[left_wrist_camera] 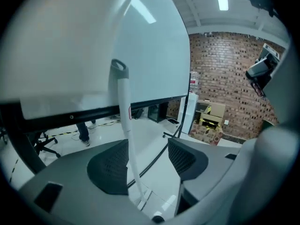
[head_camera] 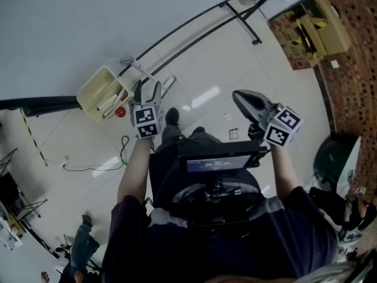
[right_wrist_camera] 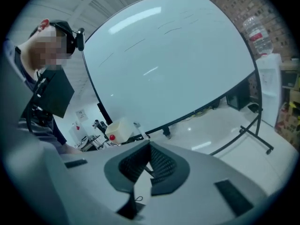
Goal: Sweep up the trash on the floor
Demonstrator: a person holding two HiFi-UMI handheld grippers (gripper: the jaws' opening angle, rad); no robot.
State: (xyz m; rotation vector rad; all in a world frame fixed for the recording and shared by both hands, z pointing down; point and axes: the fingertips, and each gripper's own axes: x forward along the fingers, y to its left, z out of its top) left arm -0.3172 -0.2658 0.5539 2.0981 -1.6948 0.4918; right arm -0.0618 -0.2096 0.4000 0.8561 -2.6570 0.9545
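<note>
A white pole (left_wrist_camera: 125, 121) with a grey cap stands upright, its flat white foot on the floor. In the left gripper view it shows in the gap between my left gripper's (left_wrist_camera: 147, 161) jaws, which are open, and the pads do not press on it. From the head view the left gripper (head_camera: 148, 92) is just short of the pole (head_camera: 141, 68), next to a cream dustpan (head_camera: 100, 93) with a red thing (head_camera: 120, 112) at its side. My right gripper (head_camera: 242, 100) is held off to the right above the floor. Its jaws (right_wrist_camera: 150, 156) are shut with nothing in them. The dustpan (right_wrist_camera: 121, 128) shows far ahead of them.
A big whiteboard (right_wrist_camera: 164, 64) on a black wheeled frame (head_camera: 194, 28) stands ahead. Cardboard boxes (head_camera: 312, 25) sit by the brick wall at the right. A cable (head_camera: 94, 167) lies on the floor at the left. Another person's legs (head_camera: 79, 240) are behind me.
</note>
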